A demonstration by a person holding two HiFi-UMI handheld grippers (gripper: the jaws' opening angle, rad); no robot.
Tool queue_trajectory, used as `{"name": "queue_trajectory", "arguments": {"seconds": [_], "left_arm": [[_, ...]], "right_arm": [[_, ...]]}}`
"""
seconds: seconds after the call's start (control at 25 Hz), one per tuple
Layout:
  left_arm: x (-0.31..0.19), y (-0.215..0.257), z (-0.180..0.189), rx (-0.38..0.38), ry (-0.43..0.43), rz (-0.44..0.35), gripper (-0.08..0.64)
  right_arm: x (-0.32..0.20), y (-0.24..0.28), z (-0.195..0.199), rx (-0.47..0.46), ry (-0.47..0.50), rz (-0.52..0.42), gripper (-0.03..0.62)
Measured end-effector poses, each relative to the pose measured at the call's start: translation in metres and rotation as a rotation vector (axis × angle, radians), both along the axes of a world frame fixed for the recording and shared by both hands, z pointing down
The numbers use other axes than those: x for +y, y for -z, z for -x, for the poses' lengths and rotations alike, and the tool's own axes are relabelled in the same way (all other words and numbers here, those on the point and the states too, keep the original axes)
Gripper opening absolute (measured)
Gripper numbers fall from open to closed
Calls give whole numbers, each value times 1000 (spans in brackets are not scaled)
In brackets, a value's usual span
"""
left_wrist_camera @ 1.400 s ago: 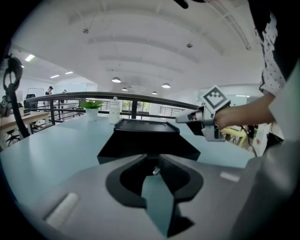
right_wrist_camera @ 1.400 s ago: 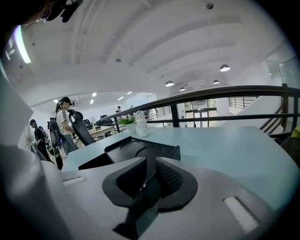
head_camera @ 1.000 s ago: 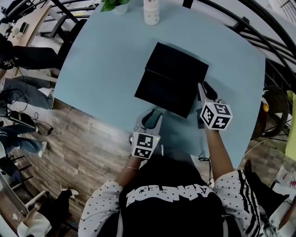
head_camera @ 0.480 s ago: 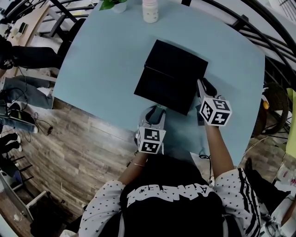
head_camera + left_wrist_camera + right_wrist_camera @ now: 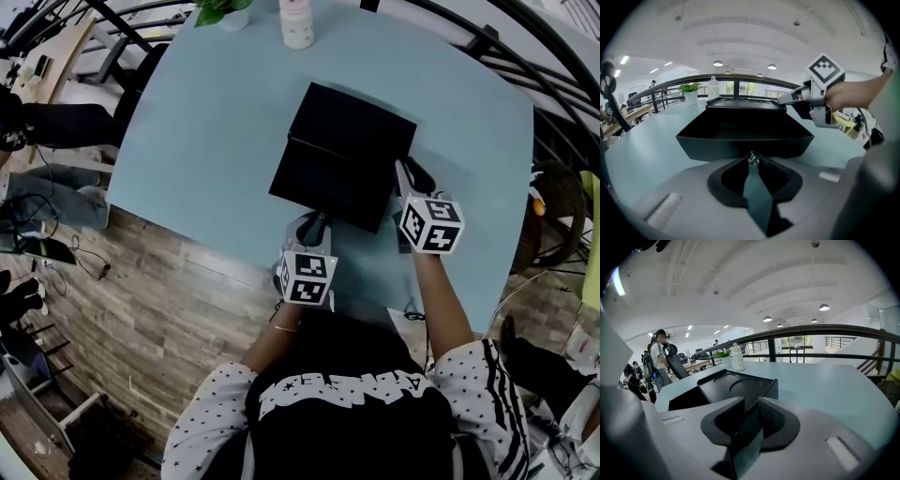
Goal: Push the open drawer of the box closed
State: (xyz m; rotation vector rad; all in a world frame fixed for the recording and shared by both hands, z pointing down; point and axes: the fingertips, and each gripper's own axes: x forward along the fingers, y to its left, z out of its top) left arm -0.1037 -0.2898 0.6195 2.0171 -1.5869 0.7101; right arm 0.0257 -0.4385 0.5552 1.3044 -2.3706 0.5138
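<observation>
Pale blue table (image 5: 206, 141), seen from above. Nearest, the left gripper (image 5: 314, 225) has its 2 jaws pressed together, holding nothing, tips just at the front wall of the open drawer (image 5: 323, 192). The right gripper (image 5: 405, 173), also closed and empty, lies beside the black box (image 5: 354, 122). Beyond stands a bottle (image 5: 298, 23). An off-centre push could jam the drawer askew or slide the unbraced box.

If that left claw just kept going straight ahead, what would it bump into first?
Most likely the front wall of the open drawer, which sits right ahead of the left claw, whose jaws are together.
</observation>
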Motion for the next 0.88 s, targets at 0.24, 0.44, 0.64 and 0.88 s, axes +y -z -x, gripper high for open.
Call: {"name": "queue_trajectory", "arguments": {"seconds": [0.24, 0.44, 0.64, 0.88], "left_arm": [[-1, 1, 0, 6, -4, 5, 0], [-1, 2, 0, 6, -5, 13, 0], [-4, 3, 1, 2, -14, 17, 0], [-10, 6, 0, 8, -22, 13, 0]], "right_arm": [[0, 0, 0, 2, -4, 3, 74], [0, 2, 0, 4, -8, 2, 72], [-1, 1, 1, 14, -6, 2, 72], [-1, 0, 1, 16, -9, -1, 72]]}}
